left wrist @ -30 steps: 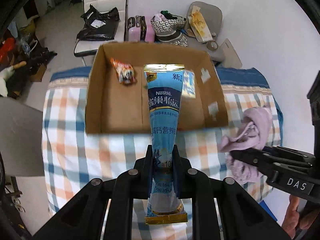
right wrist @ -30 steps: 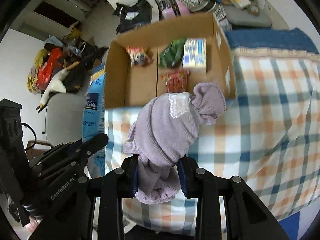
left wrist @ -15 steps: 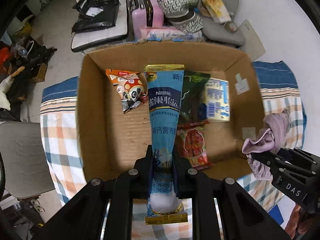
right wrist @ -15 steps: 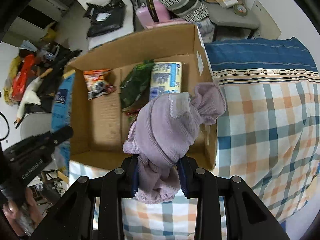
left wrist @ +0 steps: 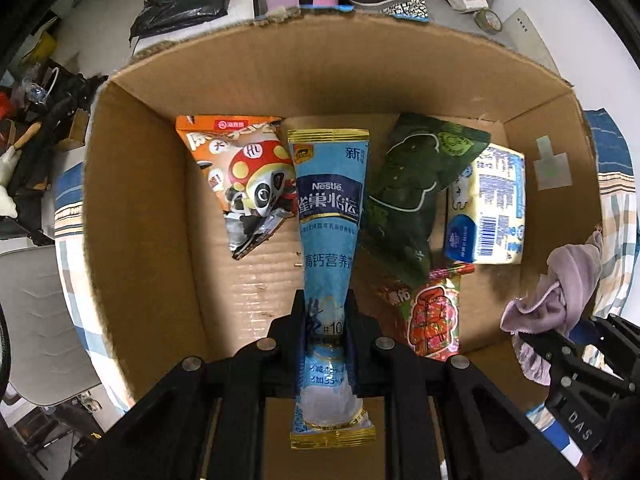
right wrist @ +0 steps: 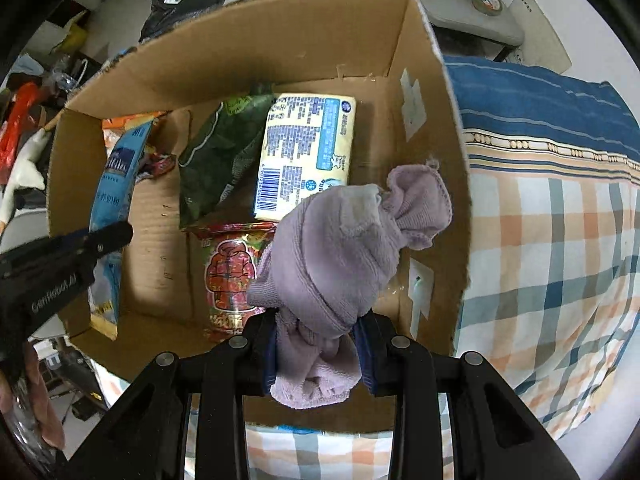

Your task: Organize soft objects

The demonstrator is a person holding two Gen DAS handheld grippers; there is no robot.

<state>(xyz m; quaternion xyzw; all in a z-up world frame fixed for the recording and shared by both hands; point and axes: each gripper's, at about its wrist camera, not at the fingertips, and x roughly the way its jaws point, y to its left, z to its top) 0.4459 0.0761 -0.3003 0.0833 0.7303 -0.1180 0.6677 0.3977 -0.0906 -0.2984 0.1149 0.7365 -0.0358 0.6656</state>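
The left tool [left wrist: 326, 322] pinches a blue Nestle sachet [left wrist: 330, 216] above the floor of the cardboard box [left wrist: 320, 64], between the orange snack bag [left wrist: 244, 176] at 10 o'clock and the green packet [left wrist: 412, 196] at 2 o'clock. The right tool [right wrist: 318, 350] clamps a bunched lilac cloth [right wrist: 340, 252] over the box's right side, near the yellow tissue pack [right wrist: 308, 152].

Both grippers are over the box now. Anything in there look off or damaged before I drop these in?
Nothing looks spilled or torn. The orange snack bag lies crooked with a crumpled lower corner, and the green packet overlaps the yellow tissue pack and the red packet. Untidy, not damaged.
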